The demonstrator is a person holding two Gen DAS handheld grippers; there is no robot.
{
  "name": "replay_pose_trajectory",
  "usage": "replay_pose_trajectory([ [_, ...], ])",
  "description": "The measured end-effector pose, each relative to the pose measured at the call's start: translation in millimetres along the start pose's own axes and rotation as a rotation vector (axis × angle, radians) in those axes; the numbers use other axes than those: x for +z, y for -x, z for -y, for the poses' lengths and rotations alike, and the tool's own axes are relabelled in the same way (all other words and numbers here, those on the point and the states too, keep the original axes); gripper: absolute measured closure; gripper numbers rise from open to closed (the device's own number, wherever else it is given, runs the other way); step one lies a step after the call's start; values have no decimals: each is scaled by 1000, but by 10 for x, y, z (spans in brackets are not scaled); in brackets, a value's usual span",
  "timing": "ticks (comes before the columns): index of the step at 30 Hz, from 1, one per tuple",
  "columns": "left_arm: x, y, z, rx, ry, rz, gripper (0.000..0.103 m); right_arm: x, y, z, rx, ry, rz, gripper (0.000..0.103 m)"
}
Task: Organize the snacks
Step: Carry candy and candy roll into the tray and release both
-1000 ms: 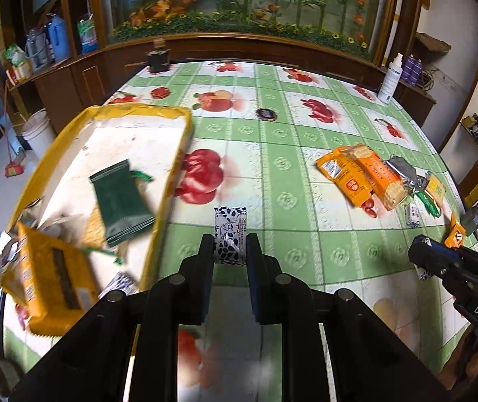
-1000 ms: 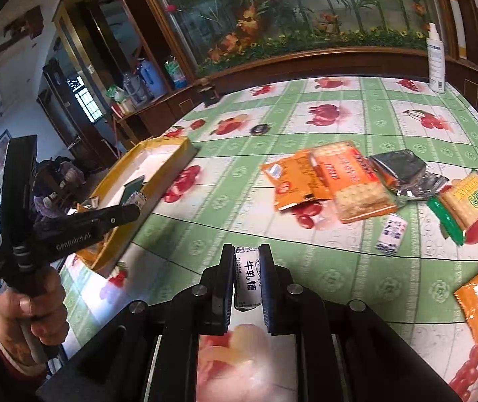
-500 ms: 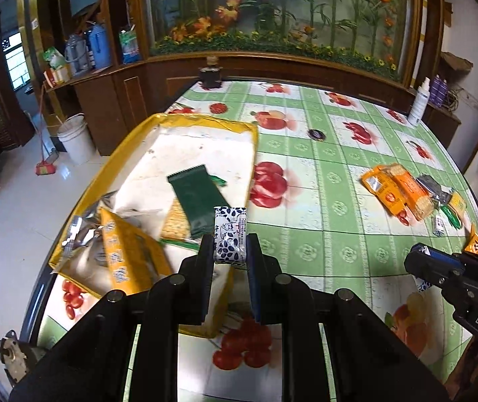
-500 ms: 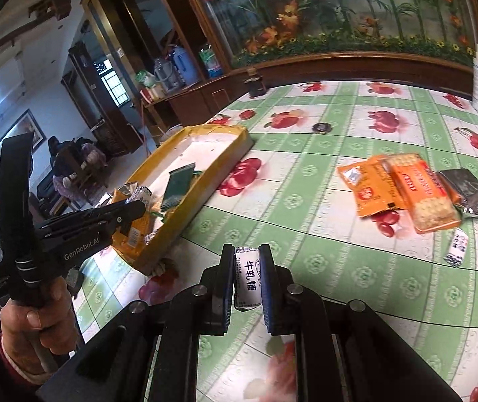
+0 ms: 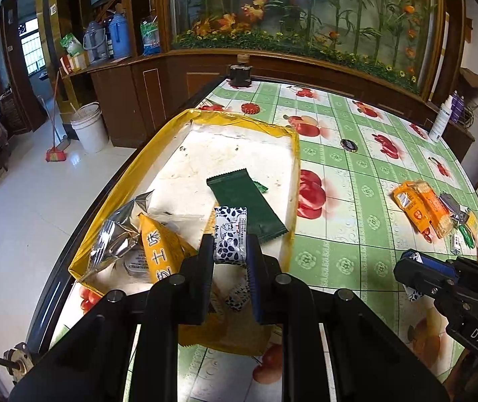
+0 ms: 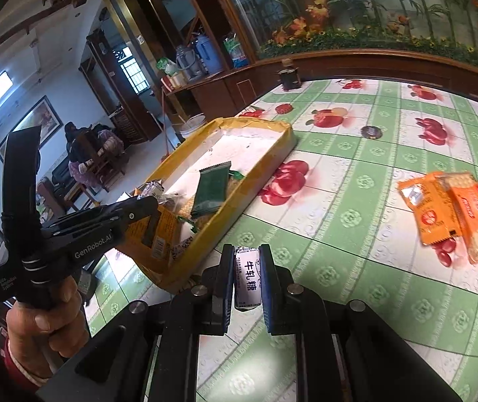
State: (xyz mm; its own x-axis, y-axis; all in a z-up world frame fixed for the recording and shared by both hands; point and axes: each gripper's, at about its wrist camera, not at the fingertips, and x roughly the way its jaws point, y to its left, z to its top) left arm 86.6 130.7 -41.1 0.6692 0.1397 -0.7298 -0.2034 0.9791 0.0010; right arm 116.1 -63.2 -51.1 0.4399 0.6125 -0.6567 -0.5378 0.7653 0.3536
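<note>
Green fruit-print tablecloth now sits mostly to the right of the left gripper, w/ the yellow tray directly under and ahead of its tips, vs. off to the left a sec ago. L jaws are clamped on a blue-and-white candy; right gripper is likewise closed on a white nougat candy, w/ the tray's near corner now just ahead-left of it. Orange snack packs lie further right of it than before.

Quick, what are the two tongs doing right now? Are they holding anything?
Left tongs: closed on a small white candy with a dark blue leaf pattern.
Right tongs: closed on a small white nougat candy.
</note>
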Motion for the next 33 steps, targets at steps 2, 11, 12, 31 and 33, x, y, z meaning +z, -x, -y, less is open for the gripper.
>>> replay_pose_trajectory([
  [2, 15, -40, -36, 5, 6, -3, 87, 54, -67, -32, 13, 5, -1, 89],
  [11, 103, -248, -276, 14, 53, -36, 87, 468, -544, -172, 104, 9, -2, 89],
  [12, 110, -263, -291, 16, 56, -39, 87, 525, -615, -186, 112, 9, -3, 89],
  [31, 151, -421, -449, 30, 109, -80, 33, 822, -1483, -242, 97, 16, -66, 63],
  [33, 156, -382, -412, 27, 100, -72, 33, 815, -1422, -227, 91, 15, -54, 52],
])
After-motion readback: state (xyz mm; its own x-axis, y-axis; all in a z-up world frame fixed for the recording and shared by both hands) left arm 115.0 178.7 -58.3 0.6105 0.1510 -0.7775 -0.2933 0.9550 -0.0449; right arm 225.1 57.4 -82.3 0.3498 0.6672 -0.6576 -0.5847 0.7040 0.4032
